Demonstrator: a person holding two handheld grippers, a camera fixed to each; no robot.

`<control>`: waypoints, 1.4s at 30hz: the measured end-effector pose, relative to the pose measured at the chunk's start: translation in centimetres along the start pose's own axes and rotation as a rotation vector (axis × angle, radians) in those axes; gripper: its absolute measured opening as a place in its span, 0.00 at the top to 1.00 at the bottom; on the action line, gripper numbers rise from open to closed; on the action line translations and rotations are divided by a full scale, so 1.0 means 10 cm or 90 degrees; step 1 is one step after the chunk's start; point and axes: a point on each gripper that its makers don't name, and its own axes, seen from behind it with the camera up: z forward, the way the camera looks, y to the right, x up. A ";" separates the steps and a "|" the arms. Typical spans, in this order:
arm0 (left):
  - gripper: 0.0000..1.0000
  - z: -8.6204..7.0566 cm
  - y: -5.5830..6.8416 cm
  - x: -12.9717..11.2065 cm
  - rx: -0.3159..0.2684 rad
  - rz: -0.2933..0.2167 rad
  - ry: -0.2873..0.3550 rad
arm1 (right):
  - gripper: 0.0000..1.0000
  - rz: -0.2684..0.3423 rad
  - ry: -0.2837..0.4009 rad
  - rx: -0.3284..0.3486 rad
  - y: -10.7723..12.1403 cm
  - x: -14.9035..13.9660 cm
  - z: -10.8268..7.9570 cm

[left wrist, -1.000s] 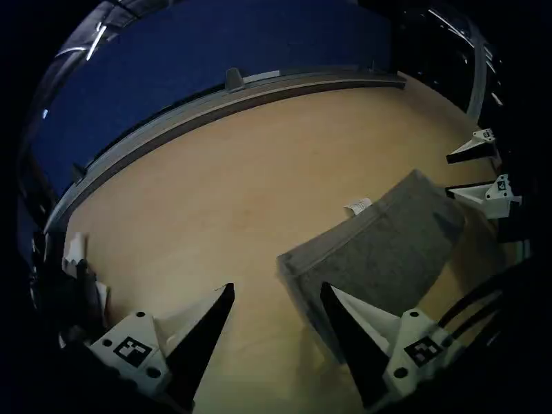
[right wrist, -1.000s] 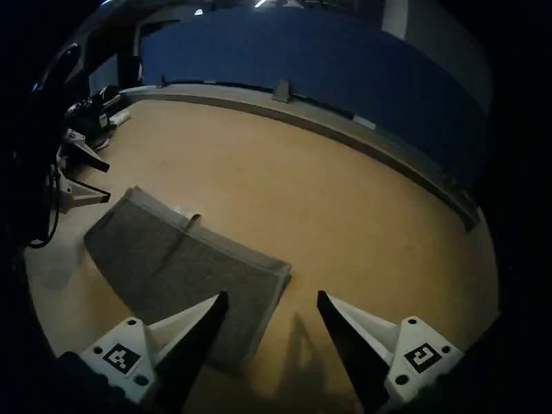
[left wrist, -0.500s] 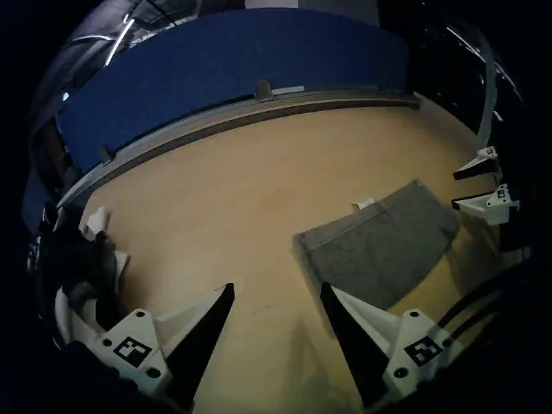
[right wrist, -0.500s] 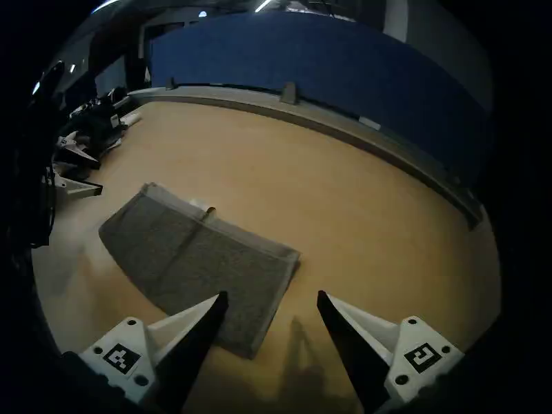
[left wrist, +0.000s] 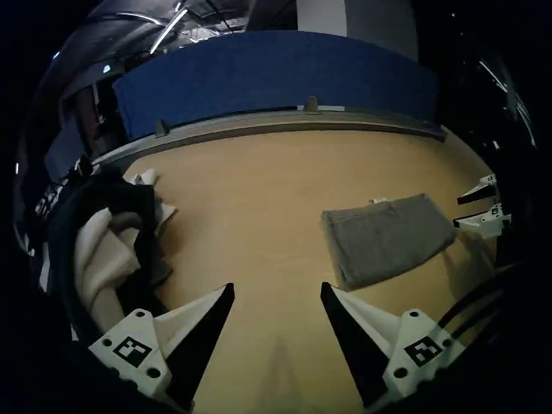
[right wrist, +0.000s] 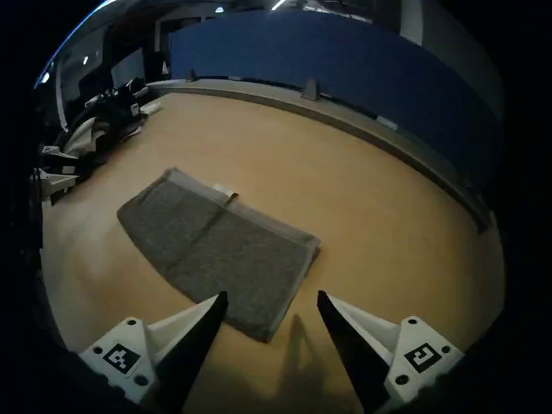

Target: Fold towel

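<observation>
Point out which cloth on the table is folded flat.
The grey towel, lying as a flat rectangle on the wooden table. The other cloth, a white and black heap at the left in the left gripper view, is bunched up.

An open-plan office is indicated by a long pale wooden worktop [left wrist: 262, 179] backed by a blue divider screen [left wrist: 276, 76] on a grey rail [left wrist: 276, 123], with ceiling strip lights [left wrist: 165, 21] overhead and dark monitors [right wrist: 127, 67] noted beyond.
</observation>
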 end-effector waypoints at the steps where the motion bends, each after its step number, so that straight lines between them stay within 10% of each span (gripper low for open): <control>1: 0.07 -0.06 -0.03 -0.04 0.007 -0.007 0.000 | 0.00 -0.006 -0.004 0.004 -0.01 -0.02 0.00; 20: 0.07 -0.66 -0.31 -0.33 0.064 -0.053 0.025 | 0.03 -0.070 -0.062 0.076 -0.11 -0.36 0.05; 42: 0.07 -0.85 -0.45 -0.44 0.080 -0.053 0.025 | 0.77 -0.067 -0.109 0.101 -0.05 -0.58 0.16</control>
